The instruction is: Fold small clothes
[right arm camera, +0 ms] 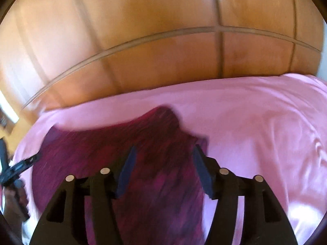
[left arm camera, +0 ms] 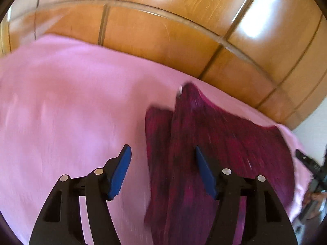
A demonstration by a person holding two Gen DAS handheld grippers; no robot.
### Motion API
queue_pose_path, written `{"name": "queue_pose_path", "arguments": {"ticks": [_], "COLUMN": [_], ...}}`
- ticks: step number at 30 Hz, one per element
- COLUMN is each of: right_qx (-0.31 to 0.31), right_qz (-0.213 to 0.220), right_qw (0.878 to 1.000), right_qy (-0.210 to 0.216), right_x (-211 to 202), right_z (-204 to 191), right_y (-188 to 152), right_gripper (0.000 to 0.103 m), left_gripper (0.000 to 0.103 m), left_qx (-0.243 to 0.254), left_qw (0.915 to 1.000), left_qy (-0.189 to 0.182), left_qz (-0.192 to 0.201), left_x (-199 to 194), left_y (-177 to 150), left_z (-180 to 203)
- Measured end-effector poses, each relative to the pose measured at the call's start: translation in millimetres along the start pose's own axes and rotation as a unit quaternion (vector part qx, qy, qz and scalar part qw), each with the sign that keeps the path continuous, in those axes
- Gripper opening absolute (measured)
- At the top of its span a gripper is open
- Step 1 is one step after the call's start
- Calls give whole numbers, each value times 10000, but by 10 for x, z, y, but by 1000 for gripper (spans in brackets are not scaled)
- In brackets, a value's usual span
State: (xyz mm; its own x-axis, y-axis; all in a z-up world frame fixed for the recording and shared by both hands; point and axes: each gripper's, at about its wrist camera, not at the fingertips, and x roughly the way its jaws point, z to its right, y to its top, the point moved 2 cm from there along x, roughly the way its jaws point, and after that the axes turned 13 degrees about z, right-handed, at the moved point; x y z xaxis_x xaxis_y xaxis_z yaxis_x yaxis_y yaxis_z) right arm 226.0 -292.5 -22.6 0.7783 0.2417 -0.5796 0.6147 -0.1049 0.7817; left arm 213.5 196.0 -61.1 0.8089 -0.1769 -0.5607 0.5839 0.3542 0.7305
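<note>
A dark magenta knitted garment [left arm camera: 214, 143] lies on the pink sheet [left arm camera: 71, 102], partly folded, with a flap doubled over along its left side. My left gripper [left arm camera: 162, 153] is open and empty above the garment's left edge. In the right wrist view the same garment [right arm camera: 122, 153] spreads under my right gripper [right arm camera: 163, 153], which is open and empty above the garment's right part. Both views are motion-blurred. Each gripper shows at the edge of the other's view: the right one [left arm camera: 312, 167] and the left one [right arm camera: 16, 169].
A wooden panelled wardrobe [left arm camera: 163, 30] stands right behind the bed's far edge, also in the right wrist view [right arm camera: 143, 40]. The pink sheet [right arm camera: 265, 132] stretches wide to the right of the garment.
</note>
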Motion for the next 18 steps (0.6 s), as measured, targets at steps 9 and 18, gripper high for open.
{"name": "queue_pose_path", "arguments": {"ticks": [9,18], "right_qx": [609,814], "right_qz": [-531,-712], "right_qw": [9966,9941], "right_qy": [145,129], "right_x": [-503,-474], "right_z": [315,345], "right_y": [-806,-974], "right_gripper": [70,21], "left_gripper": [62,13], "left_qx": [-219,-286], "left_qw": [9952,9945], "left_qy": [-839,-915], "left_qz": [-462,-416], "left_x": [-685,-633], "left_y": [-887,-949], "left_z": [-164,-85]}}
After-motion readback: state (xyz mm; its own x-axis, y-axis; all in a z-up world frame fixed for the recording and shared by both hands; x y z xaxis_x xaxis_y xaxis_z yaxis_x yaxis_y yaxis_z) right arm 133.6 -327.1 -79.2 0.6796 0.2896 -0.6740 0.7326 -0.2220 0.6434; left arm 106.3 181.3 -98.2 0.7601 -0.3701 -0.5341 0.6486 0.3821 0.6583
